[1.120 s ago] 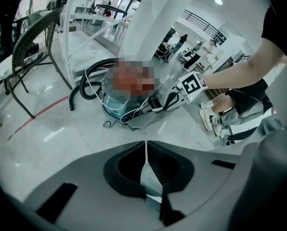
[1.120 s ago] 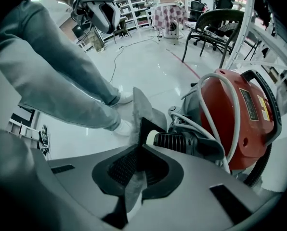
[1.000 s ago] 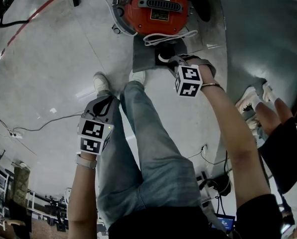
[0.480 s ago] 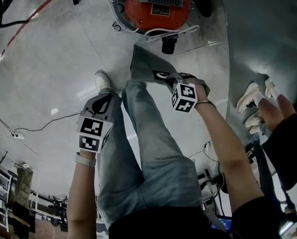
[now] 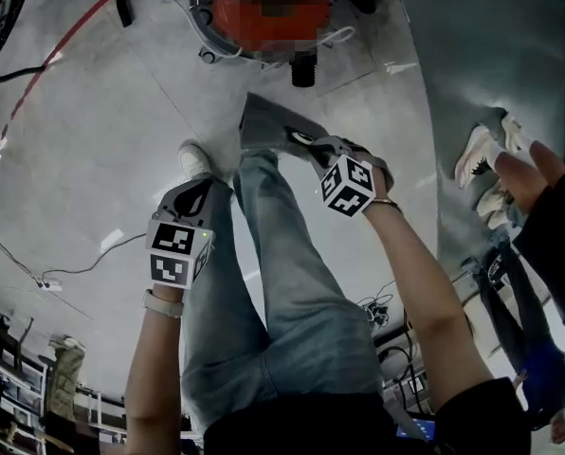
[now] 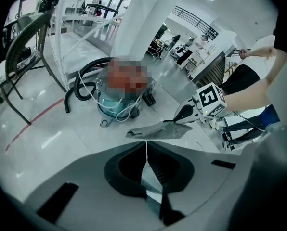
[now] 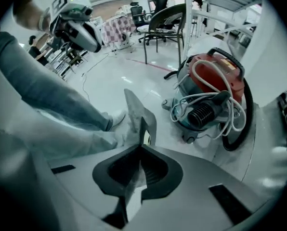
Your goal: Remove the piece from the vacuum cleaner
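Observation:
The red vacuum cleaner (image 5: 264, 12) stands on the floor at the top of the head view, its black inlet port (image 5: 303, 68) bare and a white cord draped over it. My right gripper (image 5: 313, 144) is shut on a flat grey piece (image 5: 266, 124), held in the air apart from the vacuum, above the person's leg. In the right gripper view the piece (image 7: 135, 110) sticks up from between the shut jaws, with the vacuum (image 7: 212, 88) behind it. My left gripper (image 5: 197, 191) hangs shut and empty beside the left thigh. The left gripper view shows the piece (image 6: 155, 130) and the right gripper (image 6: 184, 114).
The person's jeans-clad legs (image 5: 282, 254) and white shoe (image 5: 193, 157) fill the middle. Another person's feet (image 5: 482, 154) stand at right. A black hose (image 6: 81, 83) curls by the vacuum. A thin cable (image 5: 83, 254) and red floor line (image 5: 55, 50) lie left; an office chair (image 7: 167, 20) stands beyond.
My right gripper has pulled the grey piece off the vacuum's port and drawn it back toward the leg; the port is now exposed. The left gripper has hardly moved.

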The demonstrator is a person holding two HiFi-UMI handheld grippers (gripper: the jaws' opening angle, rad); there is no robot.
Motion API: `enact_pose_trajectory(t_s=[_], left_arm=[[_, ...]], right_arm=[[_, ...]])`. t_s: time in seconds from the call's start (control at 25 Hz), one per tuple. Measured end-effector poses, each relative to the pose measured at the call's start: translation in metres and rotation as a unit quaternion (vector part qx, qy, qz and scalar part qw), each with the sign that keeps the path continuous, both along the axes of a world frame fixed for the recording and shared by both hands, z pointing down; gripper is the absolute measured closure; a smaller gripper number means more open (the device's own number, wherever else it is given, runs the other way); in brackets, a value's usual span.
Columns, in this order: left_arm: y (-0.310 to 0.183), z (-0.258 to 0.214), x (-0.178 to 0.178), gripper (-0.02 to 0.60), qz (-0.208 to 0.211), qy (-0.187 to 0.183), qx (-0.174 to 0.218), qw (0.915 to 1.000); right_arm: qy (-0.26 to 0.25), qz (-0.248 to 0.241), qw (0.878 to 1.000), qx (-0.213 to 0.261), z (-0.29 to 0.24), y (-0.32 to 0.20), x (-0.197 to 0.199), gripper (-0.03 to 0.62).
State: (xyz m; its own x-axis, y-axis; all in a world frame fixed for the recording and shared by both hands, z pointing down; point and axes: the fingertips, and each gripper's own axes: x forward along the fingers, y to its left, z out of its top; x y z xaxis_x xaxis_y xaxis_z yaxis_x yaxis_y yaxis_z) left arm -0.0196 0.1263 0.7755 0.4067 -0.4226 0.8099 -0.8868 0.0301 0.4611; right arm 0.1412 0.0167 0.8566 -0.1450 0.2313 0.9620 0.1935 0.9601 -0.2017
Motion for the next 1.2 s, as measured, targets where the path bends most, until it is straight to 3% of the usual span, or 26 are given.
enact_pose_trajectory(t_s=[0.2, 0.56, 0.92, 1.2], left_arm=[[0.004, -0.017, -0.003, 0.563, 0.002, 0.008, 0.025, 0.9997], [-0.003, -0.089, -0.014, 0.565, 0.027, 0.006, 0.107, 0.9939], [-0.028, -0.207, -0.016, 0.565, 0.086, -0.008, 0.193, 0.9774], [-0.063, -0.315, -0.004, 0.565, 0.146, -0.029, 0.256, 0.9552]], right_arm=[[-0.033, 0.103, 0.994, 0.022, -0.036, 0.002, -0.009, 0.556], [-0.091, 0.25, 0.962, 0.054, -0.138, 0.007, -0.018, 0.557], [-0.154, 0.359, 0.916, 0.098, -0.283, 0.01, -0.017, 0.557], [-0.202, 0.41, 0.879, 0.136, -0.396, -0.006, -0.009, 0.559]])
